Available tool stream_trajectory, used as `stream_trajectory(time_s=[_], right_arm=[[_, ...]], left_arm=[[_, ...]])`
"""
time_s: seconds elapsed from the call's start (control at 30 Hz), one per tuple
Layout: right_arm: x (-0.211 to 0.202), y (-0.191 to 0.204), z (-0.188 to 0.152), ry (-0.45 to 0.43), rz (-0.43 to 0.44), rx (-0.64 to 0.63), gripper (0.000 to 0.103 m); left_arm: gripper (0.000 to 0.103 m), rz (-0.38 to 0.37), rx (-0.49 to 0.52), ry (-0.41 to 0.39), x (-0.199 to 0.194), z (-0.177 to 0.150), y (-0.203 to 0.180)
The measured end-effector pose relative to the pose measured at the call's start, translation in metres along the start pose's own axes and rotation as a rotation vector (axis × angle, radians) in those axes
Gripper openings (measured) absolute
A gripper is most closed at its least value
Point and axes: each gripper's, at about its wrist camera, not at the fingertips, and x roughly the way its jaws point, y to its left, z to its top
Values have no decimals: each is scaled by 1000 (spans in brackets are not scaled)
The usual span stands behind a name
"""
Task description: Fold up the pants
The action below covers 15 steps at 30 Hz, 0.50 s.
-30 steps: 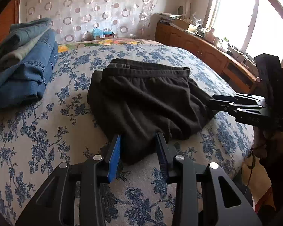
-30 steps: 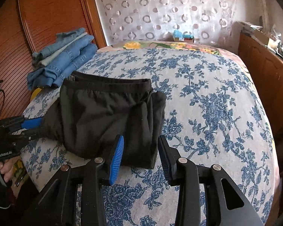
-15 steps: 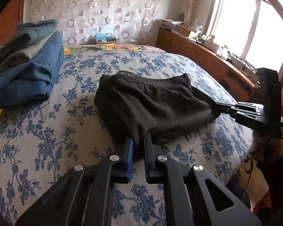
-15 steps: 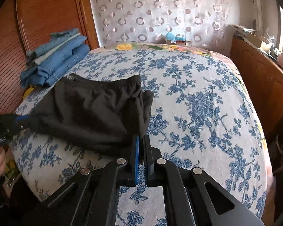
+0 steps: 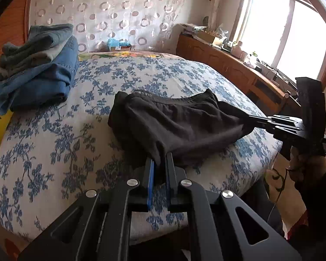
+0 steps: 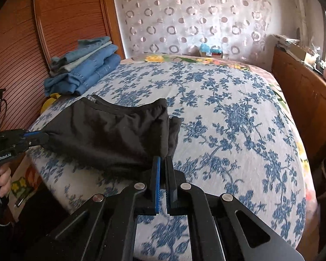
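Folded black pants (image 5: 176,121) lie near the front edge of the bed, also in the right wrist view (image 6: 110,134). My left gripper (image 5: 159,163) is shut on the near left corner of the pants; it also shows at the left of the right wrist view (image 6: 35,138). My right gripper (image 6: 163,161) is shut on the near right corner; it also shows at the right of the left wrist view (image 5: 249,117). The near edge of the pants is lifted off the bed and stretched between the two grippers. The waistband side rests on the bed.
The bed (image 5: 54,134) has a blue floral cover. A stack of folded jeans (image 5: 37,69) sits at its far left, also in the right wrist view (image 6: 82,69). A wooden headboard (image 6: 19,43) stands on the left, a wooden cabinet (image 5: 228,65) under the window on the right.
Both grippers closed on the near corners of the pants, then lifted and pulled the near edge up and back toward me, stretching the cloth.
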Motion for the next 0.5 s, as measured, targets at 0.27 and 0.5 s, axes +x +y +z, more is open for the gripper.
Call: stream_trajectory(time_s=[0.27,0.5], right_arm=[[-18,6,-8,-5,6,-8,3],[-20,6,-8,-15,10,-3,8]], left_arm=[[10,-7,1,1,-6,-5,-1],[42,10,-3,-6,-5,-1,2]])
